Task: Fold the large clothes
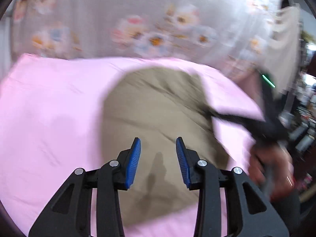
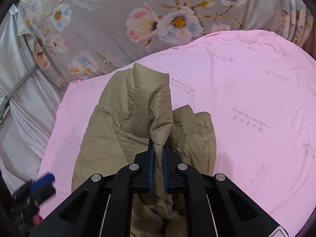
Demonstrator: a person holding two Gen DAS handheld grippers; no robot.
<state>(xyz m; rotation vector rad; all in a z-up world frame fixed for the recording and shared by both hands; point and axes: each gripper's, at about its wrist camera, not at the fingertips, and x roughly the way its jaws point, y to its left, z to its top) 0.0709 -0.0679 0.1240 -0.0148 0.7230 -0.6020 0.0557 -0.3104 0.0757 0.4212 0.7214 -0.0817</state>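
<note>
Nearest, in the right wrist view, the right hand-held gripper [image 2: 158,158] is clamped on a raised fold of the tan quilted jacket [image 2: 122,122], the cloth pinched between its blue pads [image 2: 151,169] and rising in a peak above them. In the left wrist view, the left hand-held gripper [image 1: 158,158] stands partly apart above the jacket [image 1: 154,106], nothing between its blue pads [image 1: 134,160]; this view is motion-blurred. At that view's right edge a person's hand [image 1: 270,169] grips the other tool, seen only as a dark blur. Beneath, the jacket lies bunched on a pink sheet [image 2: 246,98] covering the surface. Farthest, a grey floral cloth [image 2: 122,19] hangs behind, with pale silvery drapery [image 2: 21,98] at left.
</note>
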